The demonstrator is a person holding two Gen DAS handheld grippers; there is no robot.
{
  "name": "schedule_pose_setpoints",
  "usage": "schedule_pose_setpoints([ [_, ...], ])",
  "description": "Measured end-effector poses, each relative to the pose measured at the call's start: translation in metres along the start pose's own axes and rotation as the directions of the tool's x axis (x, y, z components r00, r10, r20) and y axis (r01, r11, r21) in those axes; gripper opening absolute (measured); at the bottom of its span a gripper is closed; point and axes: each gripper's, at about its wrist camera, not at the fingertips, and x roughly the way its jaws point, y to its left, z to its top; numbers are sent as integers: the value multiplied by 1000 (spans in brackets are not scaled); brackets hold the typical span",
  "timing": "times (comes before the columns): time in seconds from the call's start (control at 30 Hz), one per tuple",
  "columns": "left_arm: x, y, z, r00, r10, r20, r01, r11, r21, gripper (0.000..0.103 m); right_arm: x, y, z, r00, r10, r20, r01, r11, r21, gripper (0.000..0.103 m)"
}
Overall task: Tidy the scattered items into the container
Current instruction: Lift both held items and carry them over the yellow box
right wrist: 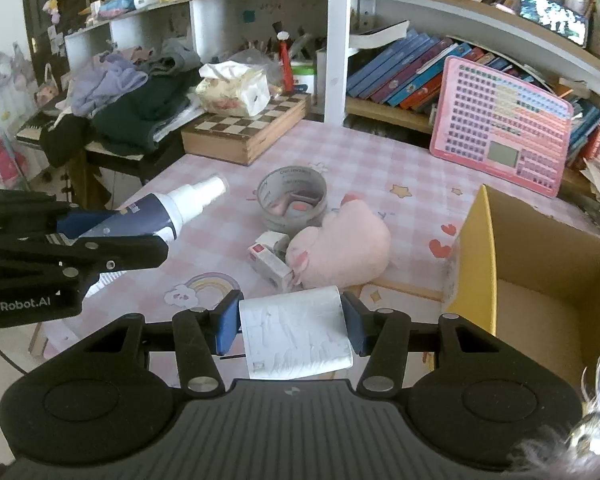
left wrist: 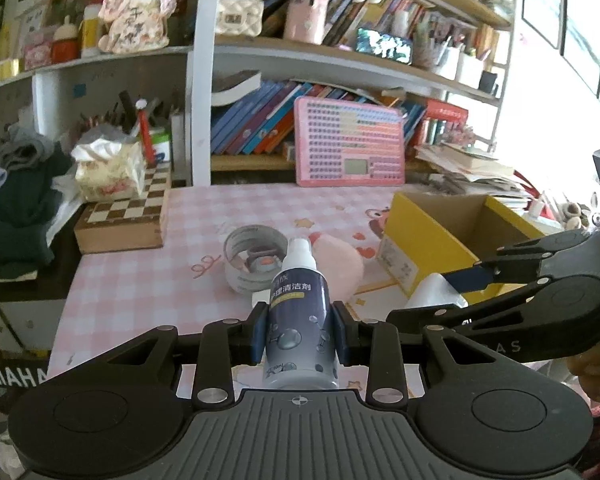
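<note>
Left gripper clamped on a dark blue spray bottle with a white cap and printed label, blue pads pressing both sides of the body, cap pointing forward and away from the camera. Raised above the pink checked tablecloth. Right gripper closed on a white rectangular packet with faint print, pads tight against its two short sides (packet slightly crumpled). Open yellow cardboard box with brown inside just beside the right gripper, on its right, nothing visible in the part that shows. Left lying on the cloth: a grey roll of wide tape, a pink plush toy touching it, and a small white and red carton against the plush. Wooden chessboard box at the far left edge of the table, a floral tissue pack on top. Pink keyboard-like learning pad leaning against the bookshelf.
</note>
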Motion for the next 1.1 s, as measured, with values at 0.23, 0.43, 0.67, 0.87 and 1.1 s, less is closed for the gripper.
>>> schedule_pose_setpoints([
  [0.23, -19, -14, -3, 999, -49, 16, 49, 998, 46, 32, -29, 5, -17, 999, -34, 27, 33, 999, 39, 50],
  [0.43, -31, -24, -7, 995, -95, 23, 94, 993, 65, 32, -51, 0, -33, 997, -78, 28, 74, 992, 100, 50],
  [0.67, -38, -36, -7, 989, -147, 33, 143, 985, 95, 32, -71, -8, -50, 990, -135, 31, 129, 978, 162, 50],
  [0.87, -38, -48, -4, 981, -191, 30, 186, 974, 130, 33, -84, -17, -60, 984, -177, 33, 166, 964, 208, 50],
  [1.1, -31, -64, 2, 970, -240, 27, 232, 958, 167, 32, -96, -29, -69, 975, -221, 33, 207, 947, 246, 50],
])
